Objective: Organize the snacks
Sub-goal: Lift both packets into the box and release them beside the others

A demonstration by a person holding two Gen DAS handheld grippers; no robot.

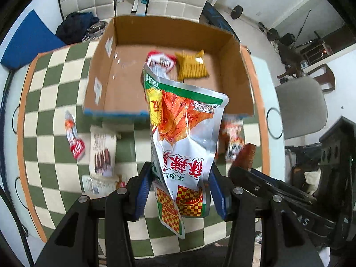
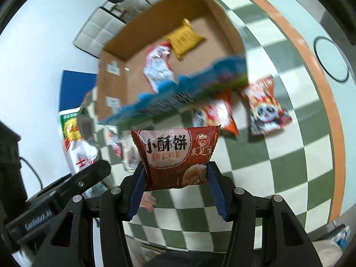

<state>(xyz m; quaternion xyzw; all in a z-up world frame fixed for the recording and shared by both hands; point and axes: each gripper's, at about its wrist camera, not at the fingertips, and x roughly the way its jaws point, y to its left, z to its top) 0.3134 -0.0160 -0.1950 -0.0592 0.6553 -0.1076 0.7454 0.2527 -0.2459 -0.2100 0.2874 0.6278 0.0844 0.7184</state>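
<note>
My left gripper [image 1: 180, 178] is shut on a large silver, green and orange snack bag [image 1: 184, 122], held above the table in front of the open cardboard box [image 1: 100, 71]. My right gripper [image 2: 176, 173] is shut on a small brown cookie packet [image 2: 175, 153], held above the table near the box [image 2: 111, 82]. In the box lie a red-white packet [image 1: 161, 62] and a yellow packet [image 1: 192, 66]; both also show in the right wrist view [image 2: 156, 66] [image 2: 184, 37]. The left-held bag shows at the left of the right wrist view [image 2: 75, 138].
On the green-white checkered cloth [image 1: 51, 115] lie a red-white packet [image 1: 73, 138], a white packet [image 1: 102, 151] and a leaflet [image 1: 98, 184]. A panda packet [image 2: 265, 106] and an orange-red packet [image 2: 215, 113] lie right of the box. Chairs stand around the table.
</note>
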